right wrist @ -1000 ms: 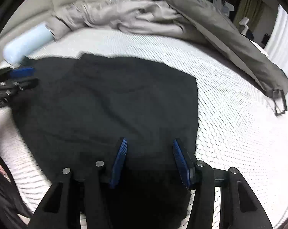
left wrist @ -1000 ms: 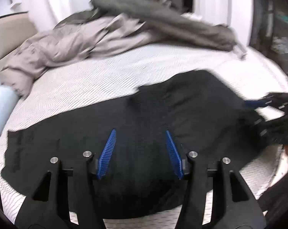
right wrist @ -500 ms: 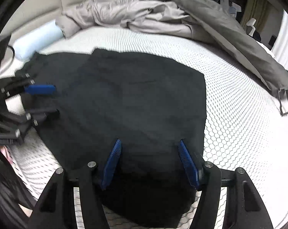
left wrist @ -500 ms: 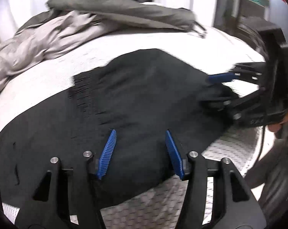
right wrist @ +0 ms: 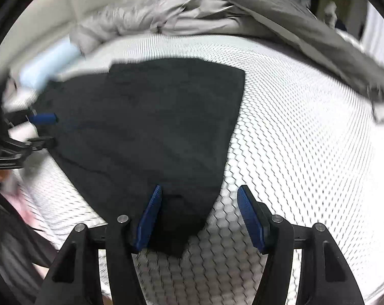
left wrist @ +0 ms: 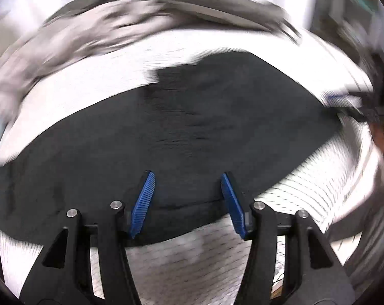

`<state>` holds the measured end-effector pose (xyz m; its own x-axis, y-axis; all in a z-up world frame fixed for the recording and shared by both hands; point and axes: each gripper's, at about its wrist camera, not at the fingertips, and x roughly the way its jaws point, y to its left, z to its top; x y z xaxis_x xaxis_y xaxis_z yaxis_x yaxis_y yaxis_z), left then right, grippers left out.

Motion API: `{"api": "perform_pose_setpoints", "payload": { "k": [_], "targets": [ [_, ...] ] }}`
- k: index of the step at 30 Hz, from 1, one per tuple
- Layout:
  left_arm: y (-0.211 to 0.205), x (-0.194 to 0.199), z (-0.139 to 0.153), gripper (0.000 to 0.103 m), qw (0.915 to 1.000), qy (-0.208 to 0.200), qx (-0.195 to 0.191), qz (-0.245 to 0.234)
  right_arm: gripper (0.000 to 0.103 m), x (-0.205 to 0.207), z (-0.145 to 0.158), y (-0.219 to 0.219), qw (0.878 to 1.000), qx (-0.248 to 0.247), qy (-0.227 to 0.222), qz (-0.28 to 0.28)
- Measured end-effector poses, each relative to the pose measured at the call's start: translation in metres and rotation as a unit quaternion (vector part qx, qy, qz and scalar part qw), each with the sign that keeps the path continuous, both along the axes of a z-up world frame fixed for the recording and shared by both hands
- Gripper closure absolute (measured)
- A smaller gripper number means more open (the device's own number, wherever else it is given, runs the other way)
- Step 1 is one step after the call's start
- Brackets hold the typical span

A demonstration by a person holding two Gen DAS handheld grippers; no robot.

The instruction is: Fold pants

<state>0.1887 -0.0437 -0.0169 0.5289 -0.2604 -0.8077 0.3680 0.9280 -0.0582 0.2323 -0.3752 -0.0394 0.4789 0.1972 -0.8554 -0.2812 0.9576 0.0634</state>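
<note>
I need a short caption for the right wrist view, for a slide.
Open right claw above the near corner of black pants spread on a white mattress.

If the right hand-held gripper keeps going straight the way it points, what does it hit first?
Probably the black pants: their near corner lies between the open pads of the right hand-held gripper, on the white mattress. Depth is unclear.

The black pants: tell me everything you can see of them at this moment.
The black pants are a dark, matte, soft-looking fabric, lying flat on the white honeycomb-patterned mattress cover. They look partly folded, with one straight edge on the right in the right wrist view and faint creases across the middle. A near corner lies between the open fingers of the right claw; the near edge lies below the open left claw. Neither grips them. No waistband or pockets can be made out.
</note>
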Motion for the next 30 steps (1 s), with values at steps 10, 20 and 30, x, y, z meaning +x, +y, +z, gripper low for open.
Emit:
{"api": "perform_pose_setpoints", "payload": {
  "k": [10,20,30],
  "targets": [
    [0.197,-0.013,-0.007,0.045,0.9284,0.023,-0.098,0.358,0.089,-0.001,-0.031,-0.037,0.964,0.240,0.089,-0.071],
    [0.285,-0.032,-0.059,0.045,0.8707,0.052,-0.227,0.433,0.063,-0.011,-0.021,-0.025,0.982,0.169,0.067,-0.053],
    [0.259,-0.016,-0.027,0.101,0.8652,-0.040,-0.162,0.473,0.058,-0.007,-0.024,-0.017,0.985,0.157,0.058,-0.042]
  ]
}}
